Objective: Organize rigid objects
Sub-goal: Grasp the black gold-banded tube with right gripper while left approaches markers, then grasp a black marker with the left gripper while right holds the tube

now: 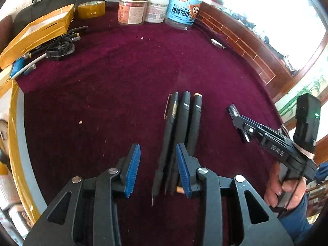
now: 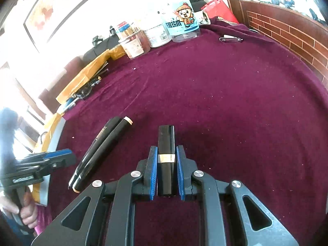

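Only the left wrist view shows all three black pens (image 1: 180, 127) lying side by side on the maroon cloth (image 1: 133, 78); the right wrist view shows just two clearly. The left gripper (image 1: 157, 170) hangs over their near ends with jaws parted, its right pad over the pens, nothing pinched. Left of the pens the cloth ends at a yellow-taped table edge (image 1: 15, 135); beyond them it lies bare up to the jars (image 1: 155, 8). Right of the pens, the right gripper (image 2: 167, 170) is clamped on a glossy black lipstick tube (image 2: 166, 143) with a gold band, held above the cloth.
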A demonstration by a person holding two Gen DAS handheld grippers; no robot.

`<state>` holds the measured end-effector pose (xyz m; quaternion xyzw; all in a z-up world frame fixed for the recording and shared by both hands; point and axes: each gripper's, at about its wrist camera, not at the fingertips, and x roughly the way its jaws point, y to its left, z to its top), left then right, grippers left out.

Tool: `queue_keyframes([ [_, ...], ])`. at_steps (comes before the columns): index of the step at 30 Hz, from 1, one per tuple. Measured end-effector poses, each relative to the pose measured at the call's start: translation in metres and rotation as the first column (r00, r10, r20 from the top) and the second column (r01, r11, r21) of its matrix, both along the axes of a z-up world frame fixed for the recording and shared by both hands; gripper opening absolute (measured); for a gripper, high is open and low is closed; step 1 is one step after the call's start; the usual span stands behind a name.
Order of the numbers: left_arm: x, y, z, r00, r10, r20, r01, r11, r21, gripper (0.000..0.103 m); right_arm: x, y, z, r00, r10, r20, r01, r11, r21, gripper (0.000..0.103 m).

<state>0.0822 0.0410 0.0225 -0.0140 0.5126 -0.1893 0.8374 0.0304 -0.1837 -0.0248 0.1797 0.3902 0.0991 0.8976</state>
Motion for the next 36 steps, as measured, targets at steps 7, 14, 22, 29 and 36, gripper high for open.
queue_keyframes([
  [7, 0.017, -0.018, -0.003, 1.000, -0.022, -0.006, 0.023, 0.998, 0.058, 0.033, 0.000, -0.006, -0.001, 1.000, 0.003, 0.000, -0.003, 0.999, 0.044, 0.015],
  [14, 0.036, -0.041, -0.001, 0.997, -0.073, 0.015, 0.071, 0.992, 0.108, 0.034, 0.000, -0.007, -0.001, 1.000, 0.004, 0.000, -0.004, 0.999, 0.049, 0.015],
  [22, 0.043, -0.021, -0.007, 0.998, -0.056, -0.012, 0.057, 0.996, 0.068, 0.036, 0.000, -0.007, -0.001, 1.000, 0.005, 0.000, -0.005, 0.999, 0.048, 0.015],
  [29, 0.029, -0.041, -0.013, 0.984, -0.175, 0.017, 0.169, 0.970, 0.177, 0.035, 0.001, -0.007, -0.001, 1.000, 0.005, -0.001, -0.005, 0.999, 0.054, 0.015],
  [36, 0.021, -0.033, -0.015, 0.994, -0.060, 0.089, 0.043, 0.982, 0.186, 0.008, 0.002, -0.008, -0.001, 1.000, 0.006, 0.000, -0.006, 0.998, 0.060, 0.015],
])
